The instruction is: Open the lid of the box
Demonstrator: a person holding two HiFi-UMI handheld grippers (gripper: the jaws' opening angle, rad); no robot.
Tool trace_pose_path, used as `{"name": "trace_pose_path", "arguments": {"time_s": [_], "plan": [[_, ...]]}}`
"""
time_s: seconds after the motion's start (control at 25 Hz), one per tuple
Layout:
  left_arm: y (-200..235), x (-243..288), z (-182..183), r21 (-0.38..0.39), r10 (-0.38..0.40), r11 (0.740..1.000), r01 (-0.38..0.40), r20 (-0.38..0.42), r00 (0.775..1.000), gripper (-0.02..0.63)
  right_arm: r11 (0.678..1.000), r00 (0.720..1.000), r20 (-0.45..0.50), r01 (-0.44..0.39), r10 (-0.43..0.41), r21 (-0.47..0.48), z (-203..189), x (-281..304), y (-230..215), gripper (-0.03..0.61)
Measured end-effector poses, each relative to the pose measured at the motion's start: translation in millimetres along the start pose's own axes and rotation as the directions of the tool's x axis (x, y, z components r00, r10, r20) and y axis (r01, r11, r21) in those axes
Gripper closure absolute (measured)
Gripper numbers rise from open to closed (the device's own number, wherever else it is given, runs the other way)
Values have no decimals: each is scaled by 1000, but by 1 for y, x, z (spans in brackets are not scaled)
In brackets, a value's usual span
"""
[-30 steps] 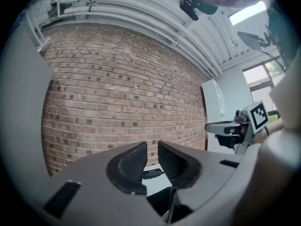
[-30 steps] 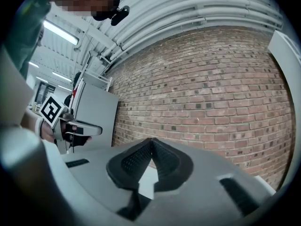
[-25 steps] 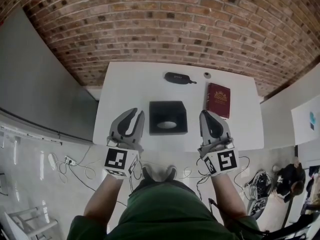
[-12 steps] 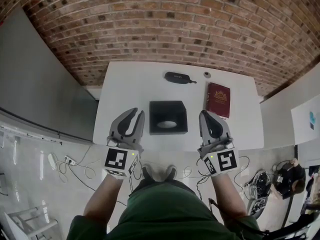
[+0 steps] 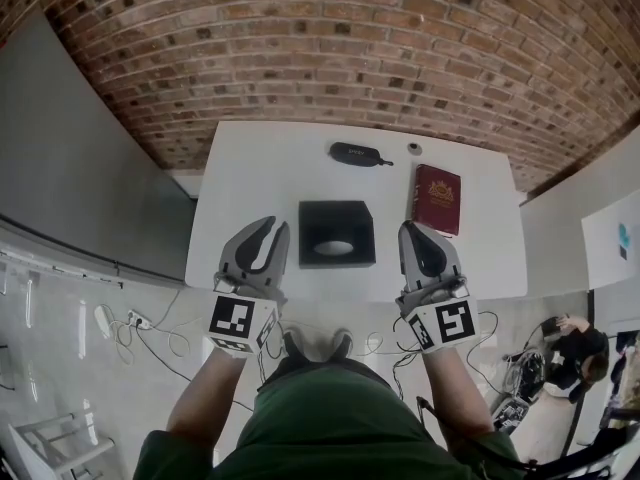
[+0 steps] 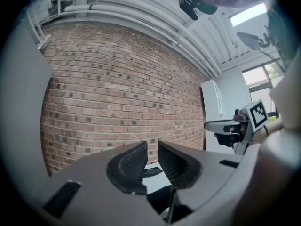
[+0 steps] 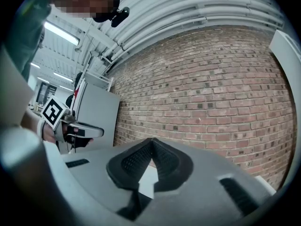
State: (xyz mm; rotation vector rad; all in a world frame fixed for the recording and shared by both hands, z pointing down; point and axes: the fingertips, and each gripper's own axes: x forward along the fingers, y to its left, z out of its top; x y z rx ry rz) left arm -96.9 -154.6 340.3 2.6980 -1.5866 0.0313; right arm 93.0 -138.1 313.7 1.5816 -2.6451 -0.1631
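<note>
Nothing on the white worktop (image 5: 250, 168) has shifted since the earlier frame and both grippers kept their place; only a person (image 5: 572, 340) on the floor, far right of the fingers, has moved. The black box (image 5: 336, 234), lid down, sits between the left gripper (image 5: 268, 224), fingers slightly apart on nothing, and the right gripper (image 5: 411, 230), fingers together, empty. Bare worktop flanks the box; a red book (image 5: 437, 199) lies just ahead of the right fingers by the right edge

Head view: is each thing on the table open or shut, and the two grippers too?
box: lid shut, on the table.
red book: closed, lying flat.
black case: closed.
left gripper: jaws a little apart, empty.
right gripper: jaws shut, empty.
</note>
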Motion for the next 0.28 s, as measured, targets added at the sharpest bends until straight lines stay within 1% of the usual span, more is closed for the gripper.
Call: {"name": "trace_pose_path", "arguments": {"time_s": [0.28], "plan": [[2,2,-3,-7,-4,1000,4,-4,1000,551,1000,1000,-5,4,-4,2,-2,0,0,576]]}}
